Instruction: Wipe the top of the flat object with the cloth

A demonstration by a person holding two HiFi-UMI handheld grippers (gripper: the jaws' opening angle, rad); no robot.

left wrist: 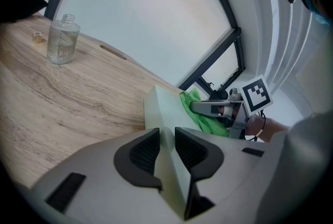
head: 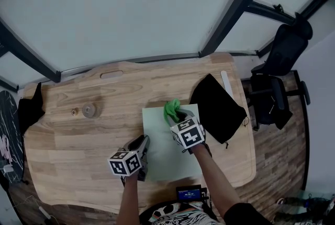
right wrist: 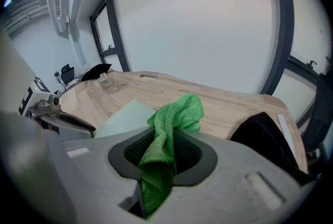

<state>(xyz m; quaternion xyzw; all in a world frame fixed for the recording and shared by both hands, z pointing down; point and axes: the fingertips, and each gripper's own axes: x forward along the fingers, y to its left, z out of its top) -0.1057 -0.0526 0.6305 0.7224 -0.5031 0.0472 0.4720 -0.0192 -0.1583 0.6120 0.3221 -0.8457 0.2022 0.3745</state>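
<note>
Left jaws: my left gripper (left wrist: 166, 147) is clamped on the near left edge of the flat object (head: 167, 162). The thin pale green board fills the gap between my two dark pads.
Right jaws: my right gripper (right wrist: 164, 152) is closed tight on the green cloth (right wrist: 179, 111). The fabric is pinched between the pads, with a bunched end sticking out ahead and a tail hanging below.
Flat object: it lies flat on the wooden tabletop (head: 78, 150), near the front edge, between my two arms.
Cloth: its loose end sits on the far end of the board, toward the right corner, directly ahead of my right jaws.
Right of the board: a black pouch (head: 217, 106) lies just beside it on the tabletop.
Far left: a small clear glass bottle (left wrist: 62, 39) stands upright with a little cap (left wrist: 37, 36) beside it, well apart from the board.
Off the tabletop: a black office chair (head: 280, 62) stands to the right.
</note>
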